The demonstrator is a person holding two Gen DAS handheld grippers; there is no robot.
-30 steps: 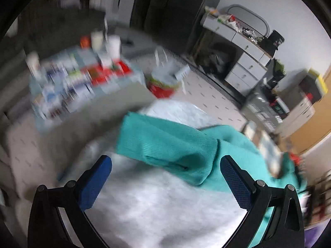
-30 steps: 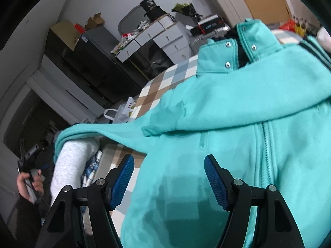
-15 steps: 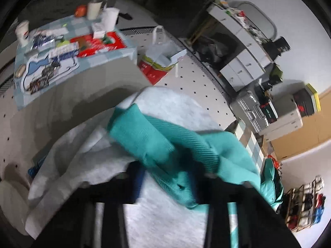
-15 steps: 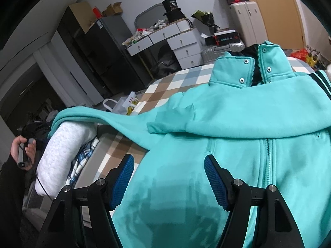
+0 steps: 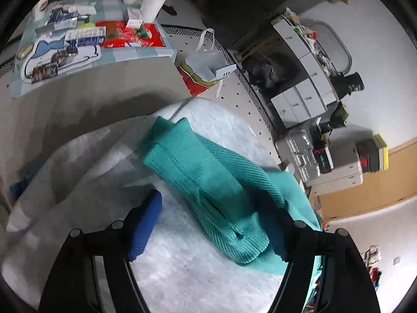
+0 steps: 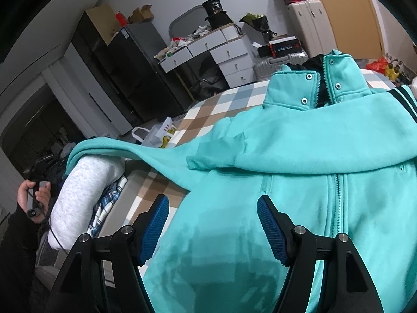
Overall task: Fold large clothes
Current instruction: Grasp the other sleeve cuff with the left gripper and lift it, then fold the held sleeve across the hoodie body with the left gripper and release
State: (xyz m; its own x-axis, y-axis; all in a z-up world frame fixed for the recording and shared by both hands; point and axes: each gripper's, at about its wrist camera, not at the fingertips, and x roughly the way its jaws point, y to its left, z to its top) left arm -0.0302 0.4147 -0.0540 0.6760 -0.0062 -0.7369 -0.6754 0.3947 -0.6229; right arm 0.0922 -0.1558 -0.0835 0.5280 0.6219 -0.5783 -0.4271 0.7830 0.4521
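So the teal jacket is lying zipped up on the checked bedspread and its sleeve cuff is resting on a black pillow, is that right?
Not quite: the pillow is white, not black, as the left wrist view shows. The sleeve cuff does rest on it, and the teal jacket lies zipped up on the checked bedspread.

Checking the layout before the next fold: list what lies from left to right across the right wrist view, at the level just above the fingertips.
Hand gripping a handle → white-grey pillow → plaid cloth → checked bedcover → teal jacket with its zipper.
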